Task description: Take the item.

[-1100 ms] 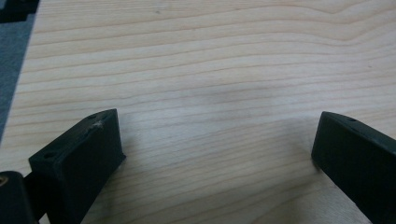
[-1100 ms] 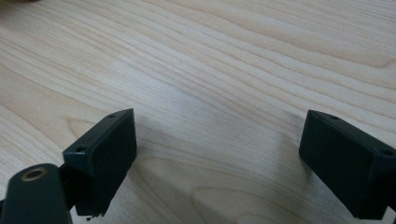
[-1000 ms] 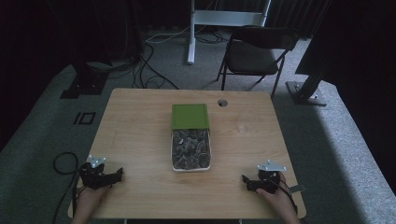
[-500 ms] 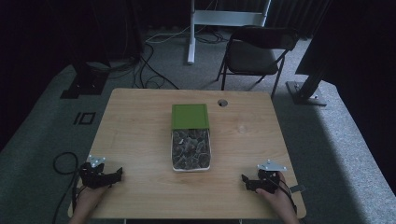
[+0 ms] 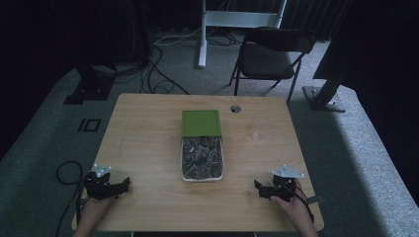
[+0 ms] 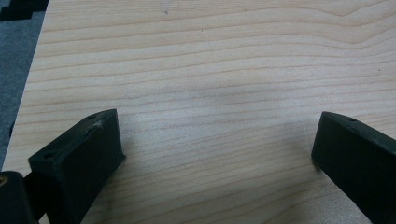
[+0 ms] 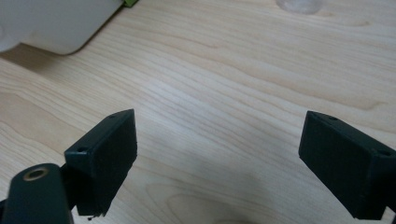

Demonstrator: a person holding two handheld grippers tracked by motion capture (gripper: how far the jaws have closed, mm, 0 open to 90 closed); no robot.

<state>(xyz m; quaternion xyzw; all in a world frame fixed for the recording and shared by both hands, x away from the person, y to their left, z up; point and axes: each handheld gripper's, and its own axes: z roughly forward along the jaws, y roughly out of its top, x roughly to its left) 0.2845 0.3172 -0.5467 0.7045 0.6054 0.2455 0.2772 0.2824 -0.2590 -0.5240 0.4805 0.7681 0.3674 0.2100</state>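
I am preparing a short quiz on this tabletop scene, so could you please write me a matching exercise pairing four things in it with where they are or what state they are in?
Things:
1. green lid
2. white container
3. left gripper
4. folding chair

Places or states:
A. on the floor beyond the table's far edge
B. jaws open, at the table's near left corner
C. mid-table, filled with dark pieces
D. flat on the table, at the container's far end

Pairs: 1-D, 2-C, 3-B, 4-A
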